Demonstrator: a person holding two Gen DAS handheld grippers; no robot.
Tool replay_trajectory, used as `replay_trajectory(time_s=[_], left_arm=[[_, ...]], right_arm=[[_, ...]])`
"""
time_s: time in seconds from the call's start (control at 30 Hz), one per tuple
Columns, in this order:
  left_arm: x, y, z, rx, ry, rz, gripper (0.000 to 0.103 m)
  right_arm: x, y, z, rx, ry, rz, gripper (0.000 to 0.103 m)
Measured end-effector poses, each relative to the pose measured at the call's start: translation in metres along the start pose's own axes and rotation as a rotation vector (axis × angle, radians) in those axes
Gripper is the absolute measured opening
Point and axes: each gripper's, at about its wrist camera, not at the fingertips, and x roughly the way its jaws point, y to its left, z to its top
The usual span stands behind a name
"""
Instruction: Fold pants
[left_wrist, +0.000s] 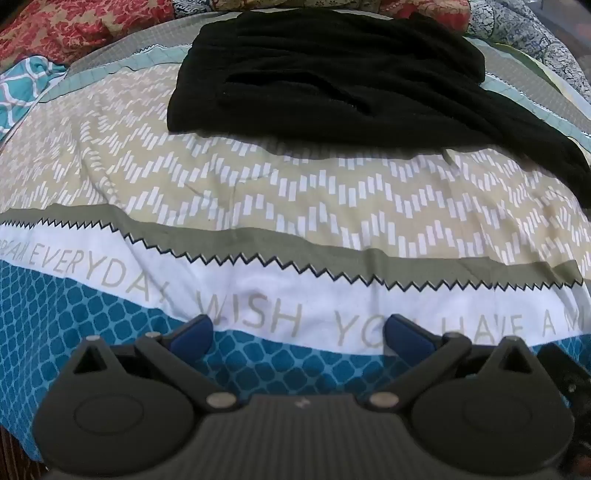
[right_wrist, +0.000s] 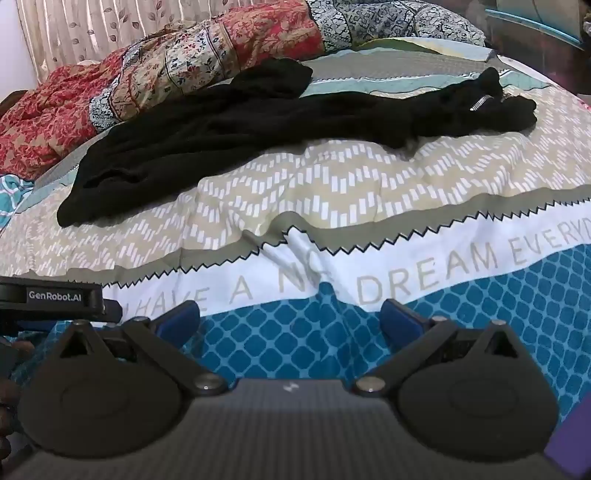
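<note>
Presently both tongs released, nothing between the jaws. Left gripper (left_wrist: 299, 332) and right gripper (right_wrist: 290, 317) hover over the bedspread (right_wrist: 461, 280), short of the black pants (right_wrist: 236, 125). Pants lie rumpled, well ahead of both, stretched sideways beyond the fingertips; wide jaws probably readied for a first pinch. Patterned quilt (right_wrist: 155, 74) heaped behind

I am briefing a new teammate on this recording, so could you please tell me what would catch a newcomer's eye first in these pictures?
The crumpled black fabric pants stand out first, stretched unfolded across the far half of the patterned bedsheet with beige chevrons, lettering and blue tiles. Behind them lies a heap of red and cream floral cloth. Near the camera, the left gripper and right gripper hang open over the sheet's blue band, holding nothing.
</note>
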Motion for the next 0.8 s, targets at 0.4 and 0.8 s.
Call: replay_trajectory(time_s=[0.4, 0.8], left_arm=[[-0.007, -0.005, -0.011, 0.05, -0.1, 0.012, 0.103], [-0.01, -0.004, -0.011, 0.074, -0.129, -0.008, 0.103]], right_arm=[[-0.008, 0.0, 0.009, -0.036, -0.047, -0.014, 0.069], [-0.006, 0.001, 0.005, -0.038, -0.053, -0.004, 0.053]])
